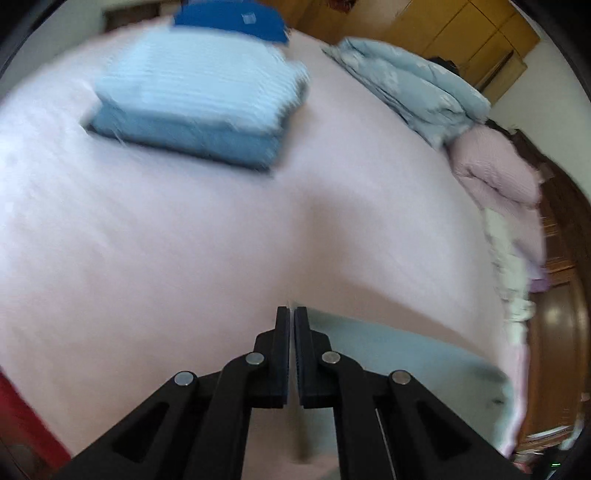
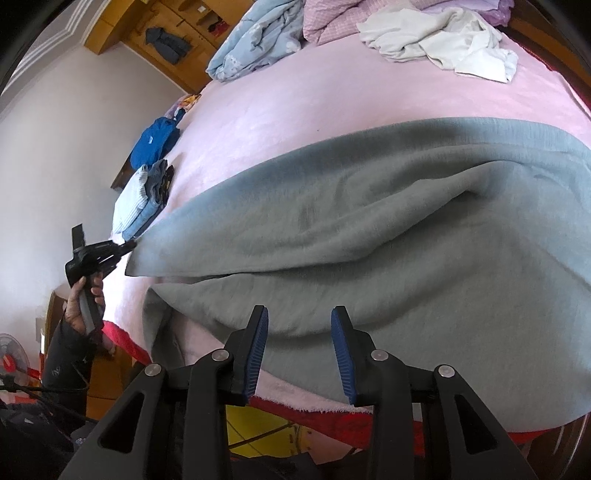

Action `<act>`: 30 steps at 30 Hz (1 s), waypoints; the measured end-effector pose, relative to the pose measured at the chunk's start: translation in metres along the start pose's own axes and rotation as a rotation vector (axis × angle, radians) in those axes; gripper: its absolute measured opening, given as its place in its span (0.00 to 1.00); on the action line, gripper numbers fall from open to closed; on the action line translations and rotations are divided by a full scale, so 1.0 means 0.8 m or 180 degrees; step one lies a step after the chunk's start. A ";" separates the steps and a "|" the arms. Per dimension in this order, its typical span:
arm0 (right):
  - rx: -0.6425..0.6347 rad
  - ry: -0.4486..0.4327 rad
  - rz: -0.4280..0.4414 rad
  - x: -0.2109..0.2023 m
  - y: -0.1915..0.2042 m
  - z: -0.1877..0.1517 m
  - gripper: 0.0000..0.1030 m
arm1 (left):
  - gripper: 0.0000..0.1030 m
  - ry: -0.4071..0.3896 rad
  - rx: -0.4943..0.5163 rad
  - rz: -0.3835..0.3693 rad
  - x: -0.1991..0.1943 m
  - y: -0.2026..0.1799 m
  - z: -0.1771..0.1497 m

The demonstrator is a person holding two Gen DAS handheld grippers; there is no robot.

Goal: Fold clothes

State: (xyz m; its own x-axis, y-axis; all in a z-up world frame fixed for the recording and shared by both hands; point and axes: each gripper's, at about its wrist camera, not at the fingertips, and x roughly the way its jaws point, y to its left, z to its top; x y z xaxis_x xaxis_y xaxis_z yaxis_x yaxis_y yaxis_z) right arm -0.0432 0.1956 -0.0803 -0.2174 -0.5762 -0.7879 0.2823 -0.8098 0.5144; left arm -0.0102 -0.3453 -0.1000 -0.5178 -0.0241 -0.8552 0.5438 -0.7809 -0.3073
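A large grey garment (image 2: 369,229) lies spread and creased across the near half of the pink bed (image 2: 332,96). In the right wrist view my left gripper (image 2: 129,246), held by a hand (image 2: 83,295), pinches the garment's left corner, which is drawn towards it. In the blurred left wrist view the left gripper (image 1: 291,314) has its jaws together, with grey cloth (image 1: 388,354) hanging just to its right. My right gripper (image 2: 299,317) stands open over the garment's near edge, and its blue pads (image 2: 258,350) do not press on the cloth.
A stack of folded blue clothes (image 1: 199,99) sits on the bed's far left, with a bright blue garment (image 1: 229,18) behind it. A light blue quilt (image 2: 258,37), pink bedding (image 2: 340,18) and loose white clothes (image 2: 443,37) lie along the far side. A red bed edge (image 2: 332,421) runs below.
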 end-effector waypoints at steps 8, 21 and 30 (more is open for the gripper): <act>0.0236 -0.0366 -0.0368 -0.054 -0.061 0.031 0.40 | 0.01 0.0224 0.0278 -0.0049 0.036 -0.033 -0.003; -0.0493 -0.0055 -0.1630 -0.072 -0.181 0.150 0.54 | 0.09 0.0604 0.1618 -0.0299 0.073 -0.190 -0.014; 0.0260 0.0120 -0.1579 -0.071 -0.312 0.156 0.59 | 0.09 0.0776 0.1659 -0.0180 0.107 -0.198 -0.019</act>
State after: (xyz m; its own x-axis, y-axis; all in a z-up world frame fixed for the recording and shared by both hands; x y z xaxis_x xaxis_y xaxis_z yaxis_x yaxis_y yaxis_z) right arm -0.2178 0.4163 -0.1220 -0.2725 -0.1165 -0.9551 0.0792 -0.9920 0.0984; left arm -0.1306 -0.2142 -0.1310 -0.3358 0.1228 -0.9339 0.0906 -0.9827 -0.1618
